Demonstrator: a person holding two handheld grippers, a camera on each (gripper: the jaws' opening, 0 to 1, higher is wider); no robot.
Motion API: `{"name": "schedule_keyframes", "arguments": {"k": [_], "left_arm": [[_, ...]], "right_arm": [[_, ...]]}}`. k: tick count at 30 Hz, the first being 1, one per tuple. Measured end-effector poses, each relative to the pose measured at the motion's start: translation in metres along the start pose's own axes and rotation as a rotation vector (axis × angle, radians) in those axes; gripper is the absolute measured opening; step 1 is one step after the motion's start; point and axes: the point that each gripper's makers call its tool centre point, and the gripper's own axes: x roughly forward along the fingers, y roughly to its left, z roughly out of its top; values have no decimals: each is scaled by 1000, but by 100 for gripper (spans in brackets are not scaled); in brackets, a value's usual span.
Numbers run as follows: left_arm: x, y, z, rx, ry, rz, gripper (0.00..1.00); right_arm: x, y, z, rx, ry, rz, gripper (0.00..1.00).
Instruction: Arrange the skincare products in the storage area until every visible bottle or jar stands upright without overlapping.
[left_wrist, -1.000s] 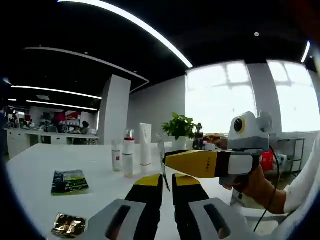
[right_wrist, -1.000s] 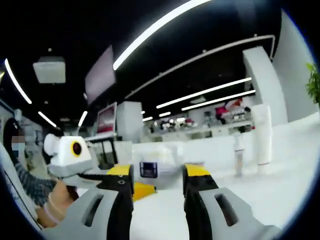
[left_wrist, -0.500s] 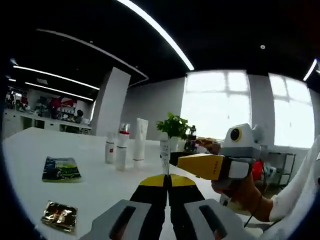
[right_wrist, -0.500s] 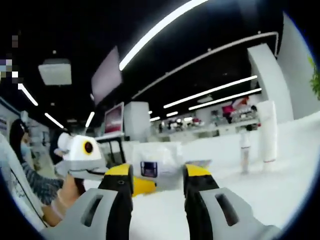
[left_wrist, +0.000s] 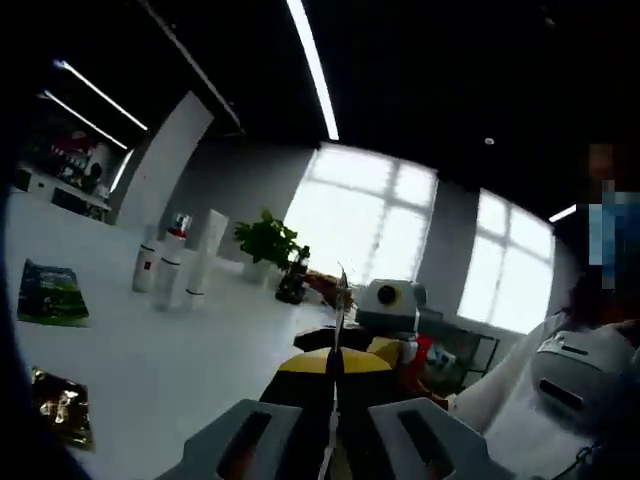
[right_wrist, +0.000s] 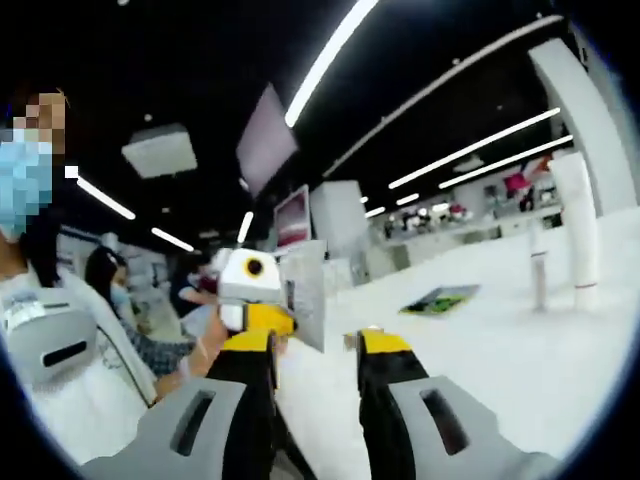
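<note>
My left gripper (left_wrist: 336, 362) is shut on a thin silver sachet (left_wrist: 339, 305), which I see edge-on, standing up from the jaws. Just behind it is my right gripper (left_wrist: 388, 318). In the right gripper view the same sachet (right_wrist: 306, 292) hangs flat-on from the left gripper (right_wrist: 262, 318), just above my open right gripper (right_wrist: 316, 346) and near its left jaw. Two small bottles (left_wrist: 160, 270) and a tall white tube (left_wrist: 208, 256) stand upright far off on the white table (left_wrist: 180, 350). The tube (right_wrist: 580, 235) and one small bottle (right_wrist: 540, 268) also appear at the right of the right gripper view.
A green sachet (left_wrist: 48, 294) and a gold sachet (left_wrist: 62, 420) lie flat on the table at the left. The green sachet (right_wrist: 440, 298) appears past the right jaw. A potted plant (left_wrist: 266, 242) stands behind the bottles. A person (right_wrist: 60, 340) stands close by.
My left jaws had a gap a second ago and have shut on the sachet. The sachet sat between the right jaws and now stands above their tips. Both views have swung round.
</note>
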Motion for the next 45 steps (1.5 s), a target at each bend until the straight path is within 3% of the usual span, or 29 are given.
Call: {"name": "schedule_keyframes", "arguments": {"k": [1, 4, 7, 10, 15, 22, 28, 37, 39, 41, 45], "left_arm": [[0, -4, -2, -11, 7, -26, 0], [0, -5, -5, -1, 24, -20, 0], [-1, -10, -9, 12, 51, -28, 0], [-2, -14, -10, 14, 62, -51, 0], [-4, -15, -12, 25, 72, -63, 0], [-7, -13, -13, 68, 71, -37, 3], [-18, -11, -14, 85, 109, -8, 1], [-19, -10, -18, 48, 131, -3, 0], [-19, -6, -16, 28, 122, 8, 0], [-20, 0, -9, -27, 92, 39, 0], [-27, 9, 12, -108, 6, 46, 0]], "right_arm": [[1, 6, -1, 16, 0, 33, 24], [2, 14, 1, 34, -11, 75, 16], [2, 16, 4, 57, -25, 97, 13], [0, 17, 6, 82, -35, 104, 4], [0, 20, 5, 91, -31, 117, 0], [0, 23, 4, 90, -27, 126, 0], [-6, 22, 3, 107, -18, 131, 0], [-5, 22, 0, 119, -11, 130, 0], [-4, 20, 2, 19, -33, 111, 0], [-2, 12, 3, -134, -49, 40, 5], [-1, 8, -1, -187, -23, -2, 15]]}}
